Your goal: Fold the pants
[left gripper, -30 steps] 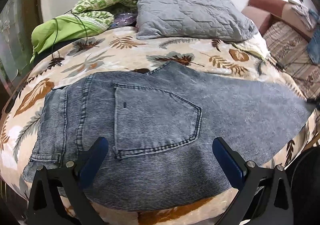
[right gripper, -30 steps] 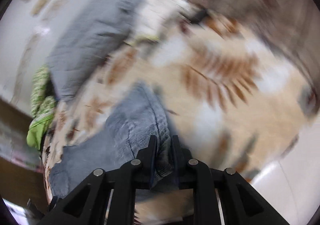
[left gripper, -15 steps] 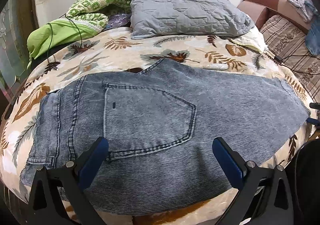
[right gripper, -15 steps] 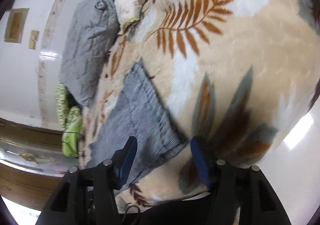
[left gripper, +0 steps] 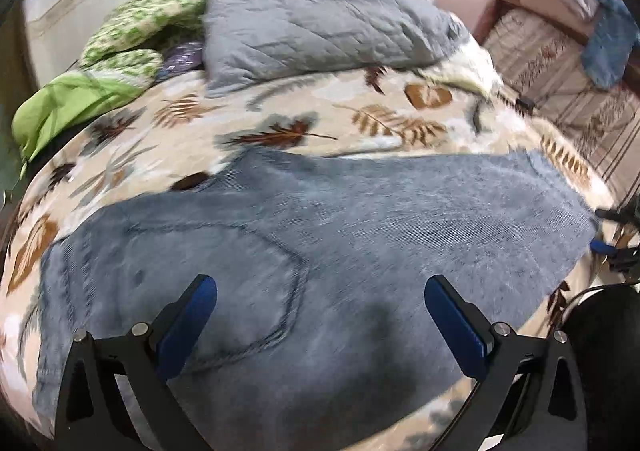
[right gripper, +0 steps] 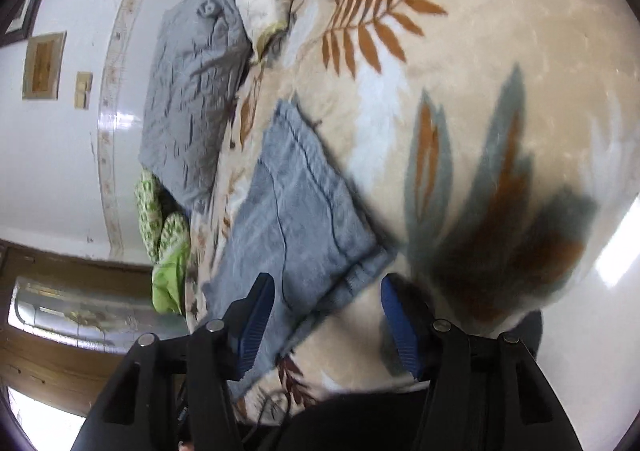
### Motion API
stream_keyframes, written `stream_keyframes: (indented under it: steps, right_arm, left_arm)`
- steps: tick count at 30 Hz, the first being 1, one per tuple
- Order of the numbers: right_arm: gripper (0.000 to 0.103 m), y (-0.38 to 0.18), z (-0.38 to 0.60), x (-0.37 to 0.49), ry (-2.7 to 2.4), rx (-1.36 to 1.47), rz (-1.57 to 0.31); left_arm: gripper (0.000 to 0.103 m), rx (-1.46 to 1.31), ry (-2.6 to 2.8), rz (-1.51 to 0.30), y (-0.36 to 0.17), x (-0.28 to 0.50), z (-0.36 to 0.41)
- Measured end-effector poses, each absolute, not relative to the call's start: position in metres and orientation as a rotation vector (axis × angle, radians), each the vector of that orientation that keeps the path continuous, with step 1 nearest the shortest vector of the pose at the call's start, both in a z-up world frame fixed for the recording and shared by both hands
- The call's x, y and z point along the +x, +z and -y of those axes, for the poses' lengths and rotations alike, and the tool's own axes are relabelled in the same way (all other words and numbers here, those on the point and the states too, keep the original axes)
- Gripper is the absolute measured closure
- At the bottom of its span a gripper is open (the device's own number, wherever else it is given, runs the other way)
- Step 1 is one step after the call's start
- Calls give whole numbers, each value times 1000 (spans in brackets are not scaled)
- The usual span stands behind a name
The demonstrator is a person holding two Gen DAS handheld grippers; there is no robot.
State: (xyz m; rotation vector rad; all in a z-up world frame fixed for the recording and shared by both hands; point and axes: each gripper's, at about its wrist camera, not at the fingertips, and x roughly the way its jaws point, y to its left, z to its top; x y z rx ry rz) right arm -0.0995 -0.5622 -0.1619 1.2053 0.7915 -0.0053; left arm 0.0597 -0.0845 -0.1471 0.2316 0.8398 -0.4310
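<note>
Grey-blue denim pants [left gripper: 320, 251] lie flat across a leaf-print blanket [left gripper: 304, 119] on a bed, back pocket up, waist to the left, leg end to the right. My left gripper [left gripper: 320, 315] is open and empty, hovering over the seat of the pants. My right gripper [right gripper: 326, 315] is open and empty, its fingers on either side of the leg hem [right gripper: 296, 219] at the bed's edge. It also shows at the right edge of the left wrist view [left gripper: 612, 243].
A grey quilted pillow [left gripper: 316, 31] and green clothes [left gripper: 120, 51] lie at the head of the bed. A striped sofa [left gripper: 560, 63] with blue cloth stands to the right. A white wall [right gripper: 60, 131] runs behind the bed.
My right gripper opened and let go of the pant leg, which now lies flat. My left gripper stayed open and shifted over the pants; its view is blurred by motion.
</note>
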Motion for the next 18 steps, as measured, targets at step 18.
stream_keyframes:
  steps: [18]
  right_arm:
    - [64, -162, 576, -90, -57, 1220, -697]
  left_arm:
    - [0, 250, -415, -951, -179, 65, 88]
